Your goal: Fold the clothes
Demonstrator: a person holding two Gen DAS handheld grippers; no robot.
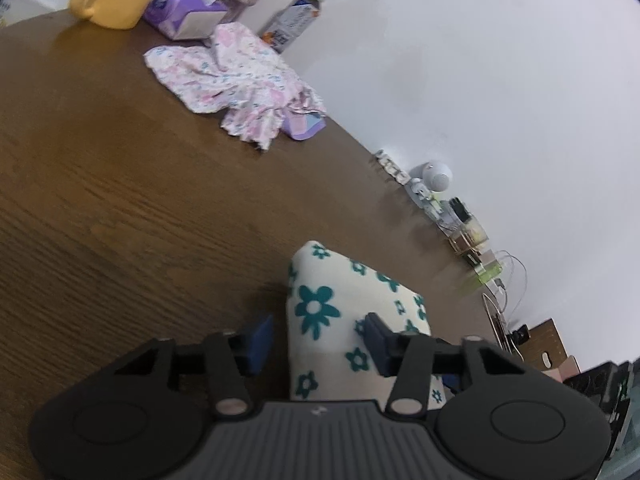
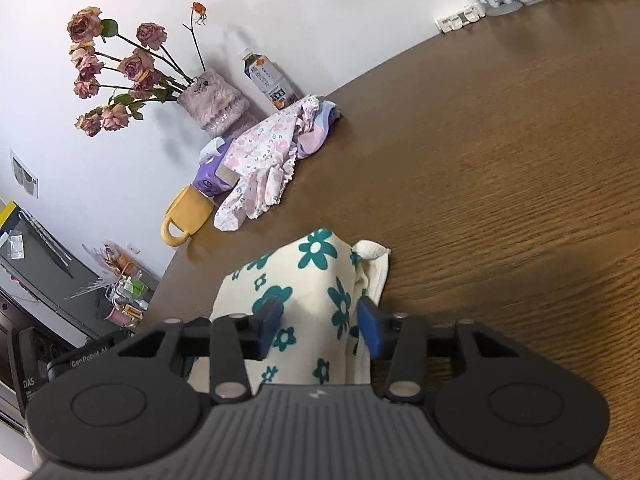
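Cream cloth with teal flowers (image 1: 340,312) lies on the brown table (image 1: 120,220), bunched into a raised hump directly in front of both cameras. All positions below are taken from that cloth.

Left hand-held gripper (image 1: 318,338): jaws apart, cloth rising between them. One blue pad (image 1: 260,340) stands clear of the fabric over bare table; the other sits against or just over the cloth, and I cannot tell whether it touches. No grip as far as I can see.

Right hand-held gripper (image 2: 322,330): jaws parted, cloth between them; both blue pads look close to the fabric but not pinching it. In this view a white hemmed edge (image 2: 374,264) folds out on the cloth's right side.

Beyond the cloth, toward the wall: a crumpled pink floral garment (image 2: 260,156), a yellow mug (image 2: 186,216), a purple tissue box (image 2: 210,178), a vase of dried roses (image 2: 212,100) and a bottle (image 2: 268,80).

Step in hand, as I judge it: settling or re-gripping after a fold. To do it well I would take hold low, at matching corners, keep both hands level, and flatten the hump before the next crease.

Orientation: the cloth's long axis seems to run away from the grippers toward the wall, its rounded far end pointing at the pink garment. The near end is hidden under the grippers.
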